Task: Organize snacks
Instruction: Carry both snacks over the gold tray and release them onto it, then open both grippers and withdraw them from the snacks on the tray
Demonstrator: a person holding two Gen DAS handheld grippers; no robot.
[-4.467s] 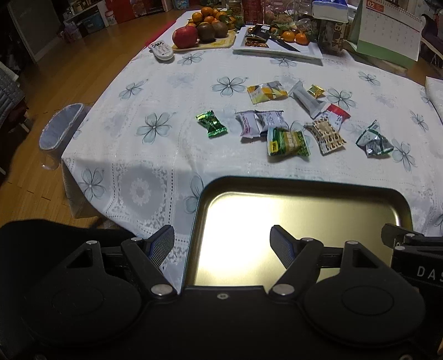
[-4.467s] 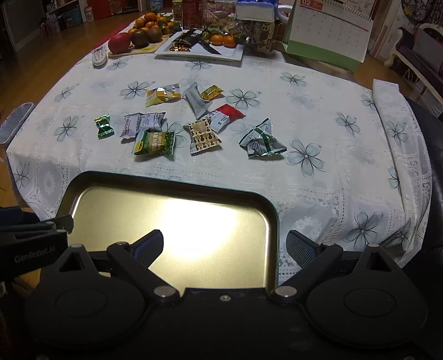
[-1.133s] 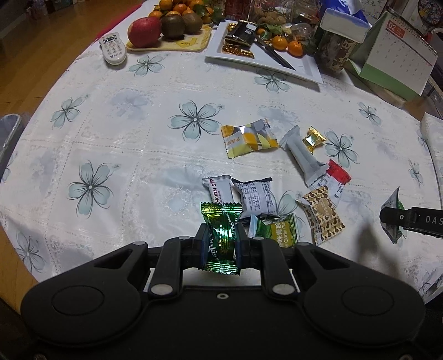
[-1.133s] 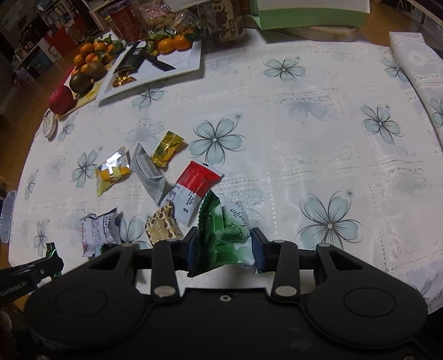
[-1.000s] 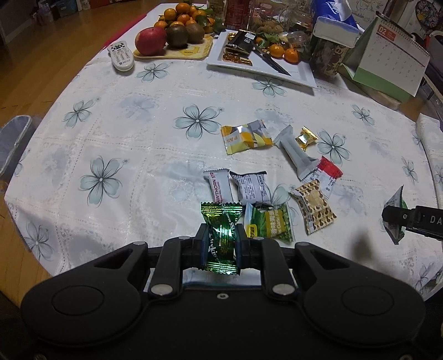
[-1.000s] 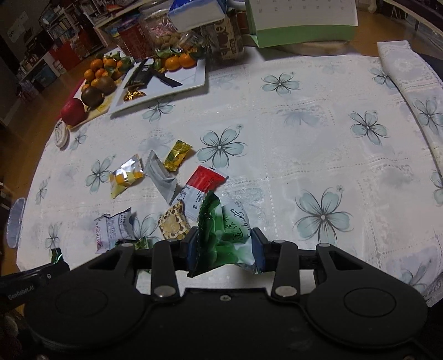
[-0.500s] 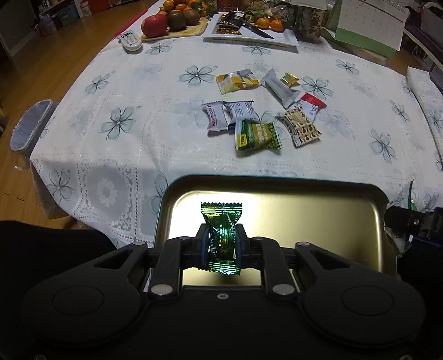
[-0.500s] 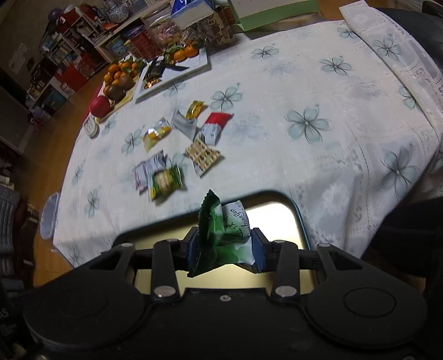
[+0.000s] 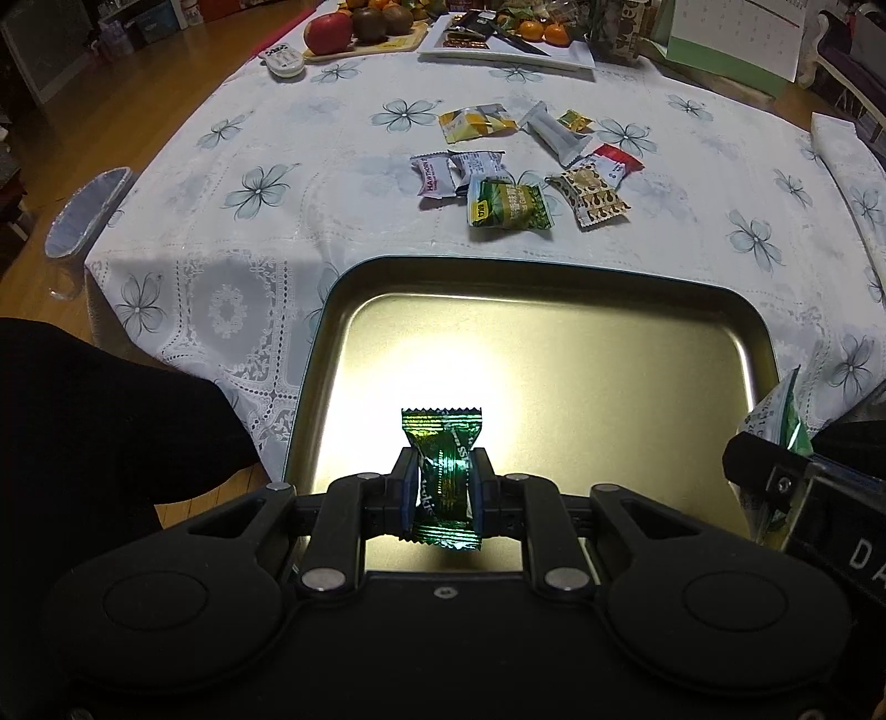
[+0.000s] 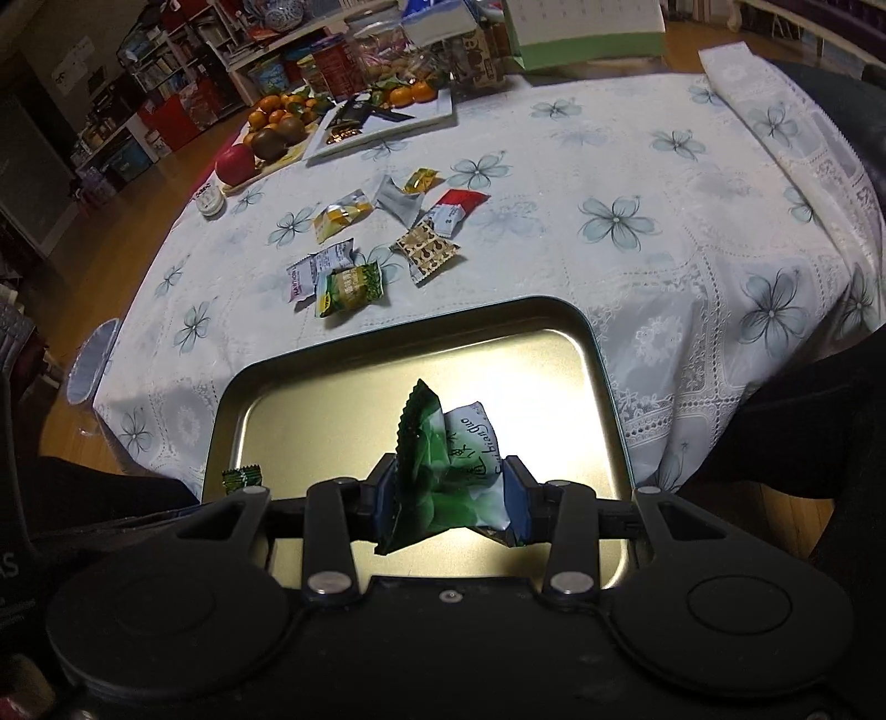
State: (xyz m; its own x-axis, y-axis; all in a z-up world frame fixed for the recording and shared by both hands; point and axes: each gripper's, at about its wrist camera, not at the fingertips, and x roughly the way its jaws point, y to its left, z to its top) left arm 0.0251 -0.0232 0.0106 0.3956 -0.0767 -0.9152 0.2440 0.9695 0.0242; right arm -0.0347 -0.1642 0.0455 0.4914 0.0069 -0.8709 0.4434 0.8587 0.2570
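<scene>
My left gripper (image 9: 443,493) is shut on a shiny green candy wrapper (image 9: 444,471), held above the near part of a gold metal tray (image 9: 554,354). My right gripper (image 10: 451,498) is shut on a green and white snack packet (image 10: 451,465), held above the same tray (image 10: 332,387). That packet shows at the right edge of the left wrist view (image 9: 775,421). Several loose snack packets lie on the flowered tablecloth beyond the tray, among them a green packet (image 9: 506,204) and a brown patterned one (image 9: 587,194).
The tray sits at the table's near edge, over dark clothing. At the far end stand a fruit board with an apple (image 9: 329,32), a white plate (image 9: 504,47), a calendar (image 9: 731,33) and a remote (image 9: 283,58). A bin (image 9: 83,213) stands on the floor at left.
Both grippers have pulled back from the snack pile to above the tray, each still holding its packet. In the last half second they sank a little closer to the tray.
</scene>
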